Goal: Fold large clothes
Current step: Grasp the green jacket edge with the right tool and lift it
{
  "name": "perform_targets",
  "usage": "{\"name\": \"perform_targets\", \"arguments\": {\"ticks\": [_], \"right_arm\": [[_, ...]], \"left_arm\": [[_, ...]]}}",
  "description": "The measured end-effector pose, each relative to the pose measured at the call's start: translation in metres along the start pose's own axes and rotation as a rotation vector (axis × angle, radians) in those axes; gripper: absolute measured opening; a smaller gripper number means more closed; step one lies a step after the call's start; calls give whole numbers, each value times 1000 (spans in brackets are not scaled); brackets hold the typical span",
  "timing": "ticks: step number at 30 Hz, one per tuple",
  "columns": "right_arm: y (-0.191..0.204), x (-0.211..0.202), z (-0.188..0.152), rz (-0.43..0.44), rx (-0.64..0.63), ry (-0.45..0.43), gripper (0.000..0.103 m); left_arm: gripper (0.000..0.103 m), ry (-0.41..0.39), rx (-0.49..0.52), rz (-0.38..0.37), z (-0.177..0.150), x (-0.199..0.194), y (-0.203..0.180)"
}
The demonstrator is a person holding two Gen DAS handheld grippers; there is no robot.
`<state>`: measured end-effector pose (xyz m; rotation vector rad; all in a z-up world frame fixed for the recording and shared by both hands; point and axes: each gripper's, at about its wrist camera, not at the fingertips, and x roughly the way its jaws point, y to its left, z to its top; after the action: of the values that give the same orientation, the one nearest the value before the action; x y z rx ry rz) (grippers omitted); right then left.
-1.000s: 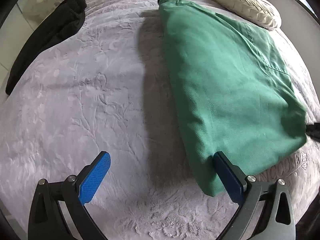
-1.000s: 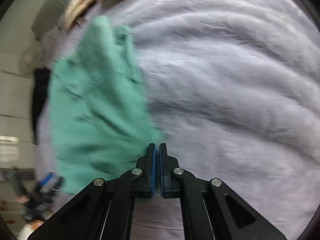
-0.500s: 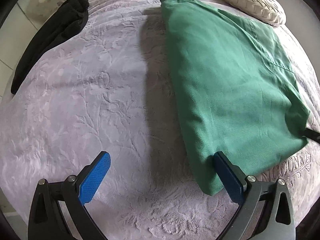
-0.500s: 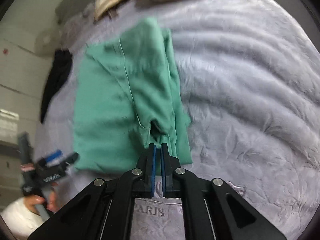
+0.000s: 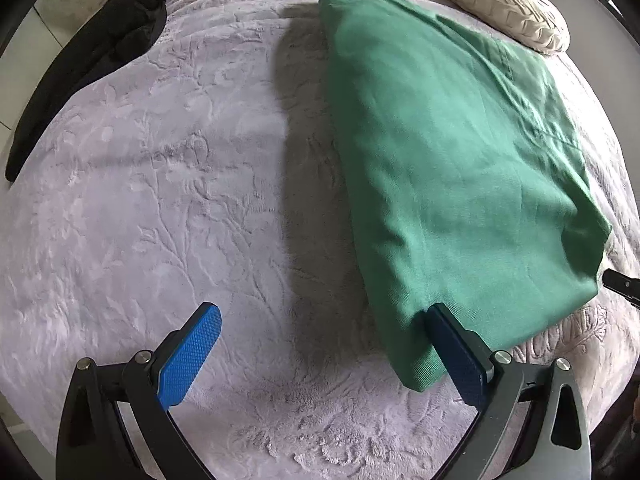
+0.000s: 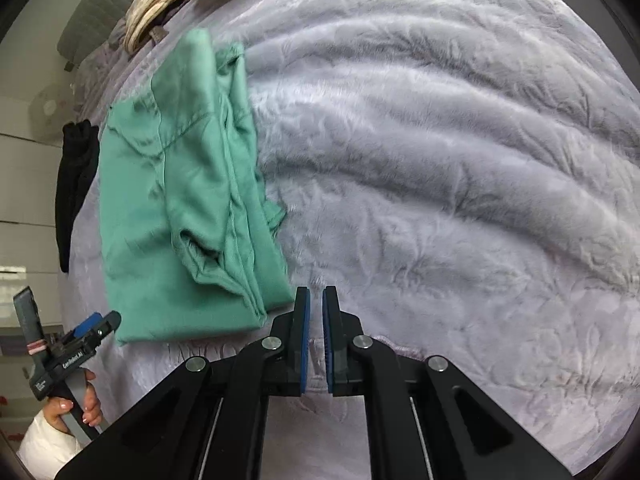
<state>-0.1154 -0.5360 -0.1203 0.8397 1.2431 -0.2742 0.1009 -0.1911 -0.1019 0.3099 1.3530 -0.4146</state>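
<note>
A green garment (image 5: 440, 160) lies folded lengthwise on the lilac blanket (image 5: 160, 180). My left gripper (image 5: 322, 310) stands wide open above the bed. Its right finger (image 5: 456, 356) rests at the garment's near corner, and nothing is between the pads. In the right wrist view the same garment (image 6: 180, 200) lies to the left with its loose edges bunched along its right side. My right gripper (image 6: 316, 294) hovers just off the garment's near right corner. Its jaws are opening with a narrow gap, and no cloth is between them. A hand (image 6: 76, 404) holds the left gripper (image 6: 92, 328) at the lower left.
A black garment (image 5: 100, 52) lies along the bed's far left edge (image 6: 74, 184). A cream pillow (image 5: 500, 4) sits at the head of the bed beyond the green garment. Bare lilac blanket (image 6: 440, 160) stretches to the right of the garment.
The right gripper carried the green cloth's edge over, then let go of it and drew back; its jaws have parted. The left gripper has stayed put and open.
</note>
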Motion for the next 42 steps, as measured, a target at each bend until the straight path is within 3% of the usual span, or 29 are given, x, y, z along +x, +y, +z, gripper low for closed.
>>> {"name": "perform_targets", "arguments": {"ticks": [2,3,4,23,30,34,42], "right_arm": [[4,-3,2,3,1,-5,42],[6,-1,5,8,-1,-14,62],[11,-1,5,15,-8,-22,65],[18,3,45,103,-2,-30,68],[21,17,74,216,9,-8,76],[25,31,95,305,18,22,81],[45,62,128,372,-34,72,85]], "left_arm": [[103,-9,-4,-8,2,-2,1],[103,-10,-7,-13,4,-3,2],[103,-9,-11,-17,6,-3,3],[103,-7,-17,-78,30,1,-12],[103,0,-95,-208,47,10,11],[103,15,-95,-250,54,17,12],[103,26,-66,-357,72,34,-5]]}}
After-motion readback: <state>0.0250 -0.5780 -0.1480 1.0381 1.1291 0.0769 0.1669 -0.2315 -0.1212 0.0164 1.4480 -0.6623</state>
